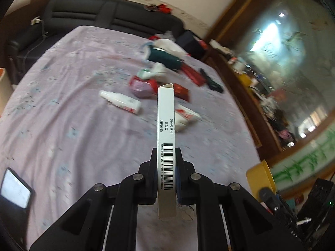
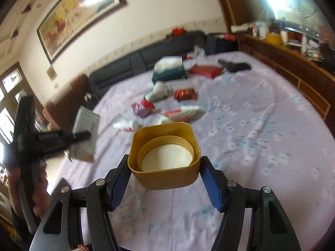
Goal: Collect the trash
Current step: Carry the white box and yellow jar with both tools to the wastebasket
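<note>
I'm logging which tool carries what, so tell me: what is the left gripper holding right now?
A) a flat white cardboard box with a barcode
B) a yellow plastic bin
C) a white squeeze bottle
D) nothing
A: the left gripper has its fingers clamped on the flat white cardboard box, barcode edge facing the camera.

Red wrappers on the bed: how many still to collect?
3, blur permitting. A shiny red packet mid-bed; a red and purple one to its left; a flat red pack further back beside the green tissue box. More may be hidden in the pile.
</note>
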Demonstrator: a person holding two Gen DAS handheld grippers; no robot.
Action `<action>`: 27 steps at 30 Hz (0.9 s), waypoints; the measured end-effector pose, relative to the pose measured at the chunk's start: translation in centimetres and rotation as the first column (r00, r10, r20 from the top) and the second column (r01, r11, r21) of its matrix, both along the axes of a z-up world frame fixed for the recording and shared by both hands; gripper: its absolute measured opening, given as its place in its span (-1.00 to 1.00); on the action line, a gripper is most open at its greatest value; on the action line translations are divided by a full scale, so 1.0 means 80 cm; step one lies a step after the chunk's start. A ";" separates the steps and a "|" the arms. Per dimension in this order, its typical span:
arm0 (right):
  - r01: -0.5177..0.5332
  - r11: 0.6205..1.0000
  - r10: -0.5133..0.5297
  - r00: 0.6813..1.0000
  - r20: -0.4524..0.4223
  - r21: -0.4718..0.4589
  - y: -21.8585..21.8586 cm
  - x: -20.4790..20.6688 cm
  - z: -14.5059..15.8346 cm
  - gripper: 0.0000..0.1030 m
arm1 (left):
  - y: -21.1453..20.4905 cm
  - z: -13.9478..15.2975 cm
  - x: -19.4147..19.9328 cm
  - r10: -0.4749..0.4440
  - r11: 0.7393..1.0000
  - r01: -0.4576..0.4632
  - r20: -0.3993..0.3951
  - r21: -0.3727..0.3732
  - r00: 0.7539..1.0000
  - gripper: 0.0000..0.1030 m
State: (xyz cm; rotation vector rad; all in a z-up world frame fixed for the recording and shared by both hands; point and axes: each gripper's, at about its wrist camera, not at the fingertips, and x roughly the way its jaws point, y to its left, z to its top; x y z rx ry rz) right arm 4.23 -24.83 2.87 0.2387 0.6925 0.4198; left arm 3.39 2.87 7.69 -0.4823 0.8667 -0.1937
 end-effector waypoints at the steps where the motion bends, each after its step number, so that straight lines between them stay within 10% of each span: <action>1: 0.012 1.000 -0.012 1.000 0.017 0.015 -0.008 -0.014 0.008 0.35 | -0.008 0.003 -0.009 -0.027 0.999 0.027 0.011 -0.018 1.000 -0.77; 27: 0.279 0.957 -0.290 0.913 0.288 0.079 -0.123 -0.238 0.113 0.35 | -0.140 0.112 -0.136 -0.384 0.913 0.406 0.241 -0.047 0.891 -0.76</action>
